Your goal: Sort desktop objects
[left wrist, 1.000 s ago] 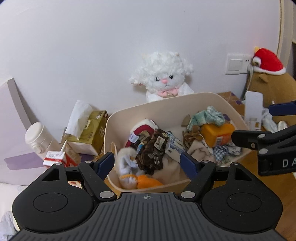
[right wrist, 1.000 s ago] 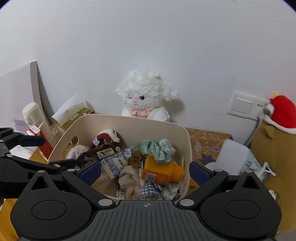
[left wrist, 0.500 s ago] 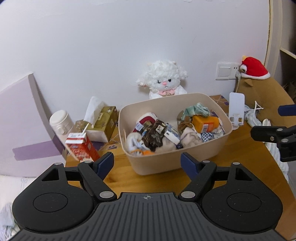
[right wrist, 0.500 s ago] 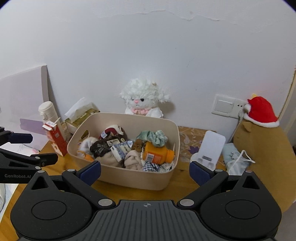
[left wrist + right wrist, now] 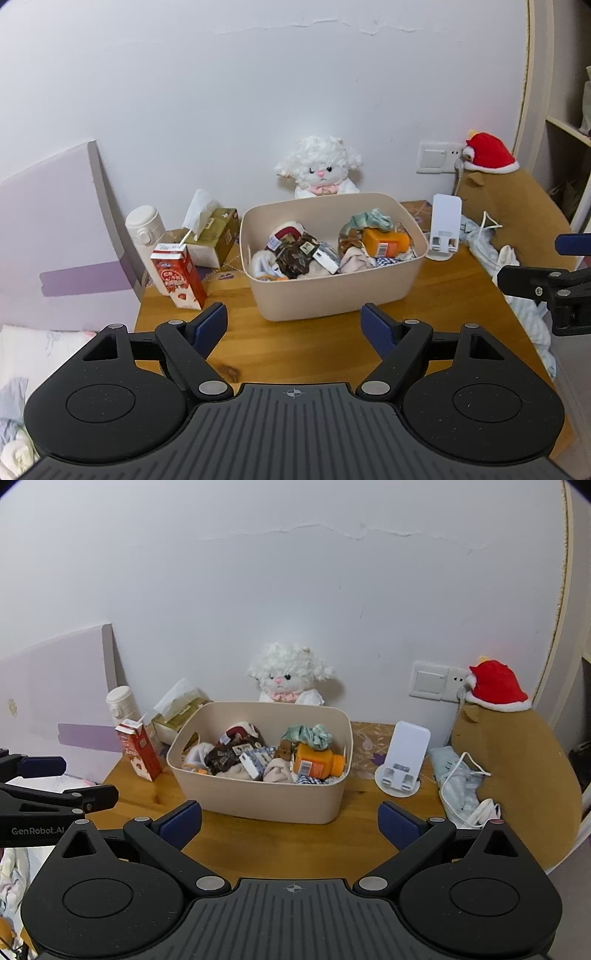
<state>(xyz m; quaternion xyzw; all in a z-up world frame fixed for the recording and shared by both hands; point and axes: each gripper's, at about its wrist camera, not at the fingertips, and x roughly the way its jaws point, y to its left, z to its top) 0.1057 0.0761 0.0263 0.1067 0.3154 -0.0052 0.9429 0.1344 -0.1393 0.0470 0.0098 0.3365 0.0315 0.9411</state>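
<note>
So I've got both grippers held back from the desk (image 5: 443, 295), nothing in either one. My left gripper (image 5: 293, 326) has its fingers spread wide with only bare wood between them, and my right gripper (image 5: 290, 823) is spread wide too, empty, sitting off to the right of the left one.

The beige bin (image 5: 332, 295) sits in the middle of the desk, straight ahead of both, and it's stuffed: an orange bottle (image 5: 386, 242) lying on its side toward the right end, a green checked scrunchie (image 5: 371, 218) just behind it, some brown patterned fabric (image 5: 295, 254) in the middle, a small white and blue box (image 5: 327, 258) leaning against that, plus pale cloth bits underneath.

Outside the bin on the left there's a red milk carton (image 5: 179, 277) with a straw, standing upright, a tissue box (image 5: 214, 240) behind it and a white flask (image 5: 142, 225) next to that. A white fluffy lamb plush (image 5: 321, 168) sits against the wall right behind the bin. On the right stands a white phone stand (image 5: 445, 229), then a crumpled heap of light blue cloth and a cable (image 5: 487, 243), and a big brown plush with a red hat (image 5: 517, 206)
</note>
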